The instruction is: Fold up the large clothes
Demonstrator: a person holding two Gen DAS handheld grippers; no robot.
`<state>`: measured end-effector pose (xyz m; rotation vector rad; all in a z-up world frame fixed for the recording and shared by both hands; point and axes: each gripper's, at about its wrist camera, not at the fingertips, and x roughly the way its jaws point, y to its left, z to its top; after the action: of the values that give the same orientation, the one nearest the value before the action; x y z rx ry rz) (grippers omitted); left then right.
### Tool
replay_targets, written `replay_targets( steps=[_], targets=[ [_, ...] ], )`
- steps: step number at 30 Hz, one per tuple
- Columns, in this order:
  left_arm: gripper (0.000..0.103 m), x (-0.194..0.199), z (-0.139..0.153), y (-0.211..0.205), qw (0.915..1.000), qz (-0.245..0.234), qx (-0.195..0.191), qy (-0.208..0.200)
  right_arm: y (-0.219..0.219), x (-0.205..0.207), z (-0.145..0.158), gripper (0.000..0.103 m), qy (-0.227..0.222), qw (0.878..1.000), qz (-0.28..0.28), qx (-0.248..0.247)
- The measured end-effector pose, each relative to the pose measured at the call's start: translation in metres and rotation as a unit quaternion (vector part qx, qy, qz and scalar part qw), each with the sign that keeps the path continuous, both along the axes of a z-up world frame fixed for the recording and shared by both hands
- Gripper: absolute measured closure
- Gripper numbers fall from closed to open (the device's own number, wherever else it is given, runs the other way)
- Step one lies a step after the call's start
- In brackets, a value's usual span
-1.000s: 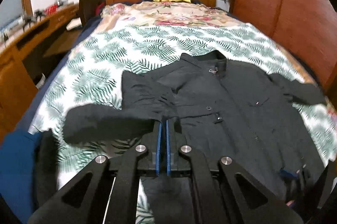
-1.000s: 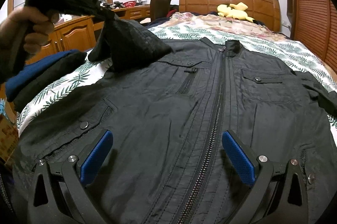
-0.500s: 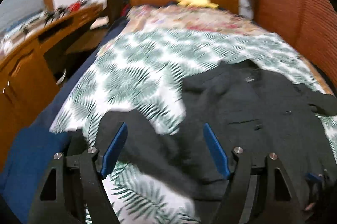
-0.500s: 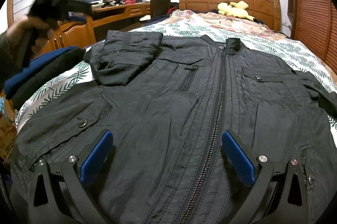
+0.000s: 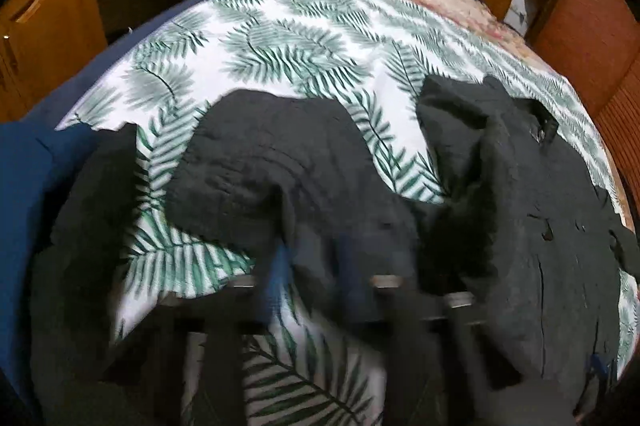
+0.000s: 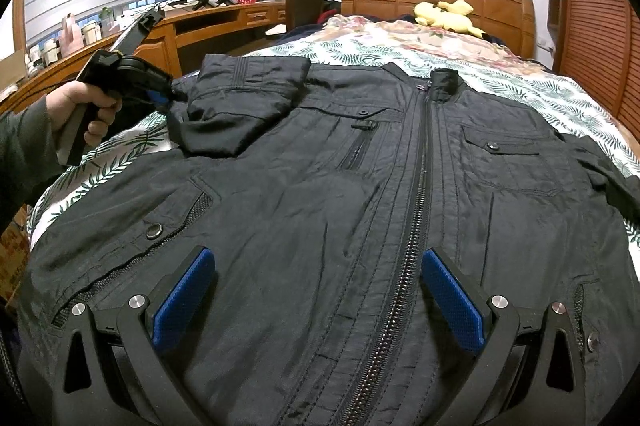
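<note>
Jacket (image 6: 320, 193) lies zipped flat on the bed (image 6: 500, 73), left tongs (image 6: 162, 93) pinching its sleeve (image 6: 240, 105) to fold inward, right tongs (image 6: 318, 300) spread, waiting

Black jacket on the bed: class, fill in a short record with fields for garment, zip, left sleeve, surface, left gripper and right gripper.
garment: black jacket, spread front-up
zip: zipper closed up the middle
left sleeve: sleeve folded in over the chest
surface: leaf-print bedspread
left gripper: left gripper at the sleeve's fold; jaw state unclear
right gripper: right gripper open above the hem, holding nothing
</note>
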<state>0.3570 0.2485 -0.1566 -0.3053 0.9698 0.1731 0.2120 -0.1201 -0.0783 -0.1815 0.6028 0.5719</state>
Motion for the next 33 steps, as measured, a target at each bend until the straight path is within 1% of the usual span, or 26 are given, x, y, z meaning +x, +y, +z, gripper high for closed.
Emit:
replay_targets(
  steps=[1, 3, 4, 5, 8, 9, 11, 13, 18, 23, 26, 27, 29, 30, 31, 33],
  targets=[
    [0.096, -0.001, 0.004, -0.004, 0.9999, -0.001, 0.011, -0.002, 0.0, 0.0, 0.0, 0.0, 0.0, 1.0, 0.0, 0.0],
    [0.096, -0.009, 0.02, -0.013, 0.9993, -0.01, 0.032, -0.017, 0.0, 0.0, 0.0, 0.0, 0.0, 1.0, 0.0, 0.001],
    [0.096, -0.015, 0.034, -0.024, 0.9983, -0.016, 0.046, -0.032, 0.0, 0.0, 0.0, 0.0, 0.0, 1.0, 0.0, 0.001],
    [0.096, -0.018, 0.043, -0.029, 0.9976, -0.021, 0.052, -0.04, -0.001, 0.0, 0.0, 0.0, 0.0, 1.0, 0.0, 0.002],
    [0.097, -0.035, 0.082, -0.055, 0.9946, -0.044, 0.062, -0.07, -0.001, 0.0, 0.0, 0.0, 0.0, 1.0, -0.001, 0.002],
    [0.097, -0.039, 0.091, -0.061, 0.9937, -0.049, 0.064, -0.077, -0.002, -0.001, 0.001, 0.0, -0.003, 1.0, -0.001, 0.004],
    [0.096, -0.053, 0.116, -0.082, 0.9899, -0.068, 0.075, -0.099, -0.003, -0.002, 0.002, 0.0, -0.006, 1.0, -0.004, 0.007],
    [0.097, -0.066, 0.133, -0.1, 0.986, -0.086, 0.085, -0.115, -0.005, -0.003, 0.003, 0.0, -0.005, 1.0, -0.012, 0.007],
    [0.096, -0.093, 0.157, -0.149, 0.9764, -0.137, 0.093, -0.139, -0.026, -0.019, 0.016, 0.0, 0.001, 0.999, -0.028, 0.017],
    [0.096, -0.115, 0.158, -0.192, 0.9649, -0.183, 0.11, -0.153, -0.059, -0.05, 0.03, 0.0, -0.012, 0.998, -0.06, 0.025],
    [0.096, -0.128, 0.153, -0.208, 0.9618, -0.191, 0.118, -0.157, -0.081, -0.071, 0.038, 0.0, -0.012, 0.996, -0.076, 0.036],
    [0.094, -0.132, 0.151, -0.21, 0.9621, -0.191, 0.117, -0.156, -0.086, -0.077, 0.04, 0.0, -0.014, 0.996, -0.081, 0.038],
    [0.085, -0.143, 0.149, -0.214, 0.9611, -0.193, 0.113, -0.162, -0.092, -0.09, 0.046, 0.0, -0.018, 0.995, -0.092, 0.039],
    [0.076, -0.148, 0.15, -0.217, 0.96, -0.194, 0.114, -0.166, -0.095, -0.095, 0.049, 0.0, -0.019, 0.995, -0.095, 0.037],
    [0.062, -0.157, 0.15, -0.218, 0.9578, -0.196, 0.117, -0.174, -0.094, -0.1, 0.052, 0.0, -0.02, 0.994, -0.097, 0.036],
    [0.049, -0.177, 0.152, -0.219, 0.9546, -0.195, 0.117, -0.192, -0.095, -0.109, 0.056, 0.0, -0.021, 0.994, -0.097, 0.034]
  ],
)
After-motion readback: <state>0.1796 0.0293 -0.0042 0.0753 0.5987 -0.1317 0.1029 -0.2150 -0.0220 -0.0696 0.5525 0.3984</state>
